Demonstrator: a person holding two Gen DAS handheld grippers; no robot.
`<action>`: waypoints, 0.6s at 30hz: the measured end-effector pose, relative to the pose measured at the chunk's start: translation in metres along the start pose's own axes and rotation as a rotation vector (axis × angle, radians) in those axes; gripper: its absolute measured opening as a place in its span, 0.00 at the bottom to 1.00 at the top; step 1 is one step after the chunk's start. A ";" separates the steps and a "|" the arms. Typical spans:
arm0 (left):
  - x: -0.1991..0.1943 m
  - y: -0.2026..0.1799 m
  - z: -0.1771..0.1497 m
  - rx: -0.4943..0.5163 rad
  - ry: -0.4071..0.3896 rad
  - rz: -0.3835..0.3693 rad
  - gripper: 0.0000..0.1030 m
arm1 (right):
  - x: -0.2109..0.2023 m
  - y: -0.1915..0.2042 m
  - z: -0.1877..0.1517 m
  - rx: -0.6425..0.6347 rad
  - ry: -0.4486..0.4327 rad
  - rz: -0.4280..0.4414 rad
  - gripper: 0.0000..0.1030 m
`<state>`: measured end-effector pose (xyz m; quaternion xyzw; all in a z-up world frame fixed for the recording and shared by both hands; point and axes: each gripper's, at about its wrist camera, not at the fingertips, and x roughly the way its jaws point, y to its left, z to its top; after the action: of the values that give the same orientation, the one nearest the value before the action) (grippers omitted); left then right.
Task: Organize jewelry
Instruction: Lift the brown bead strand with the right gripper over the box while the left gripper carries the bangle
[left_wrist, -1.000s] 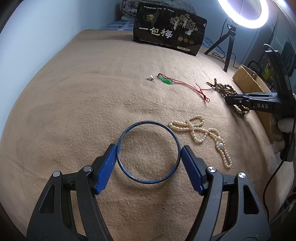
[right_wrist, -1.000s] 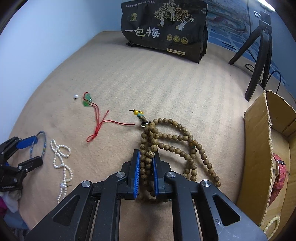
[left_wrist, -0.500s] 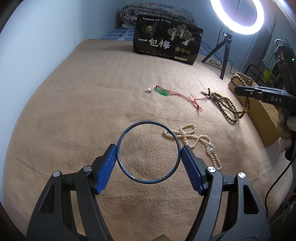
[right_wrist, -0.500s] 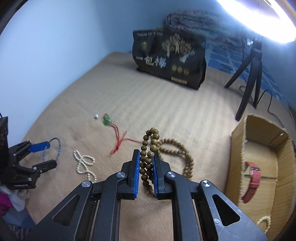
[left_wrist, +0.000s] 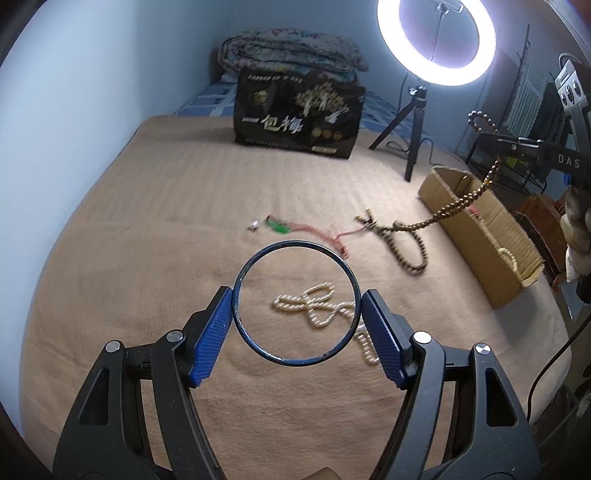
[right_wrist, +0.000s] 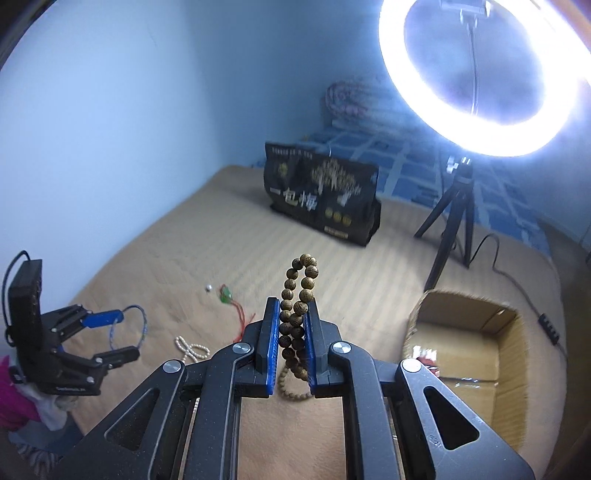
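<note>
My left gripper (left_wrist: 297, 295) is shut on a thin blue bangle (left_wrist: 295, 242), held flat above the tan bed cover. Through the ring I see a pearl necklace (left_wrist: 314, 306) lying on the bed. My right gripper (right_wrist: 292, 302) is shut on a string of brown wooden beads (right_wrist: 303, 271); a loop sticks up past the fingertips. In the left wrist view the wooden beads (left_wrist: 454, 205) hang from the right gripper (left_wrist: 484, 139), and their lower end trails on the bed. A red cord with a green pendant (left_wrist: 280, 227) and a small pearl (left_wrist: 254, 226) lie farther back.
An open cardboard box (right_wrist: 410, 332) stands at the bed's right edge, with a red strap (right_wrist: 424, 356) and a pearl bracelet (left_wrist: 509, 254) inside. A black snack bag (left_wrist: 299, 114) stands at the back. A ring light (left_wrist: 436, 37) on a tripod (left_wrist: 413, 147) rises behind the box. A blue wall runs along the left.
Both grippers have risen. The right one has lifted the wooden beads mostly off the bed and toward the box. The left one now holds the bangle above the pearl necklace.
</note>
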<state>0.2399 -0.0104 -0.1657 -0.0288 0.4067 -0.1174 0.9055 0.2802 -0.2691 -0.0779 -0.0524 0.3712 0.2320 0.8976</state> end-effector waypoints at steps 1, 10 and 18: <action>-0.003 -0.003 0.003 0.003 -0.007 -0.004 0.71 | -0.006 0.000 0.003 -0.003 -0.009 -0.002 0.10; -0.036 -0.039 0.027 0.053 -0.067 -0.048 0.71 | -0.075 0.002 0.024 -0.029 -0.102 -0.037 0.10; -0.053 -0.081 0.046 0.109 -0.093 -0.101 0.71 | -0.135 -0.005 0.038 -0.033 -0.185 -0.092 0.10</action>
<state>0.2246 -0.0785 -0.0846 -0.0054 0.3553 -0.1836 0.9166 0.2232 -0.3141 0.0422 -0.0624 0.2799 0.2006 0.9368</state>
